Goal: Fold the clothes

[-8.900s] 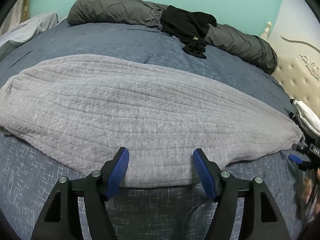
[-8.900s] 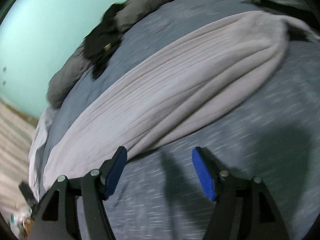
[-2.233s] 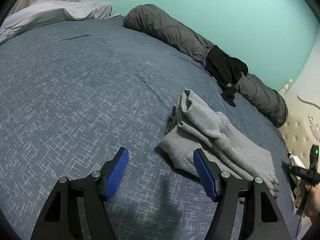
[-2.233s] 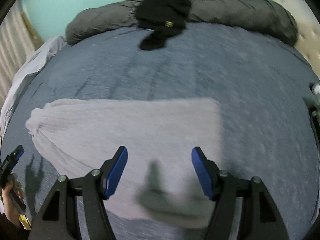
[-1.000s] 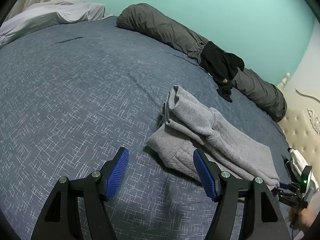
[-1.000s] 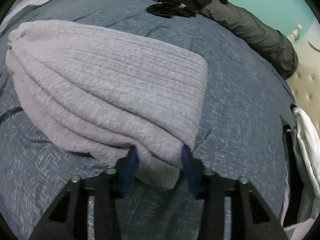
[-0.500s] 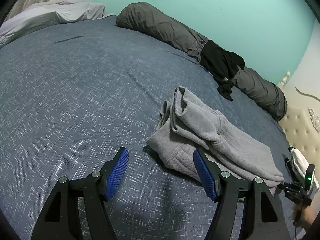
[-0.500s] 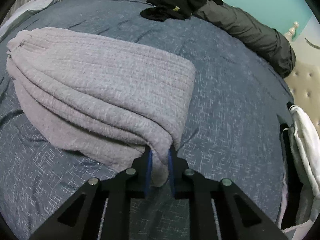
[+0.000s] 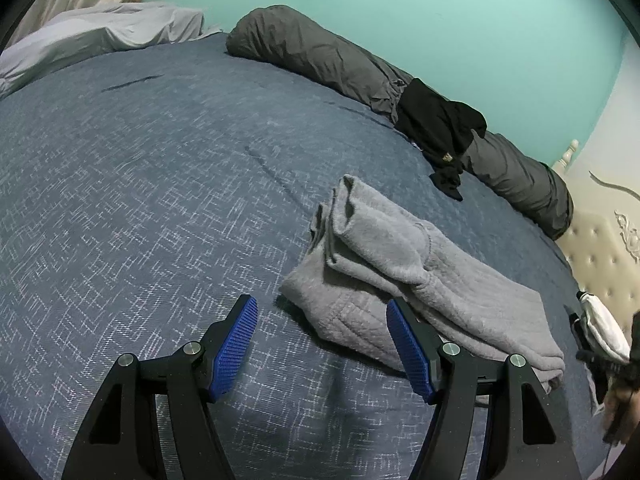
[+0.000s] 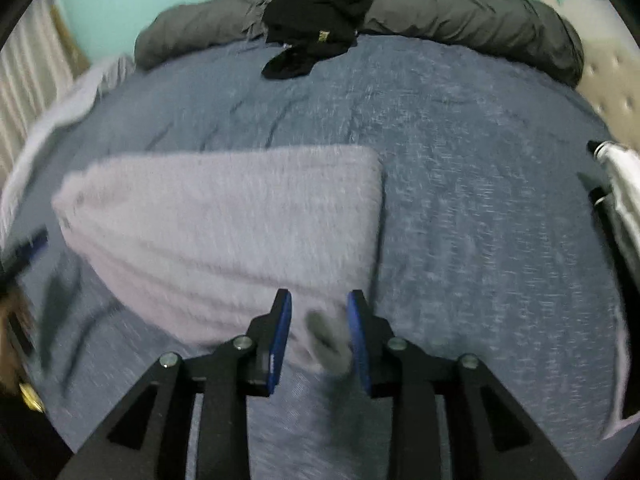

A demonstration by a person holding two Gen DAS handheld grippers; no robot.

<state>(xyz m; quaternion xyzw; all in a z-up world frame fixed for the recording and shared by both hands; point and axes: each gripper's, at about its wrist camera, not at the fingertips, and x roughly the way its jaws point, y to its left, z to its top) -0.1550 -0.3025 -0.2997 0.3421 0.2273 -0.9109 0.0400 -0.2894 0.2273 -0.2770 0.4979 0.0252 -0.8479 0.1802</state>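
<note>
On the blue bed (image 9: 140, 200), we hold the left tool (image 9: 322, 346) spread and empty, the folded grey garment (image 9: 420, 280) lying just ahead to its right. Our right tool (image 10: 319, 334) has just been opening, its pads now apart around the garment's near corner.

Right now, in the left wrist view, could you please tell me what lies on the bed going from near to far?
Left claw → folded grey garment → black garment → dark grey bolster.
</note>
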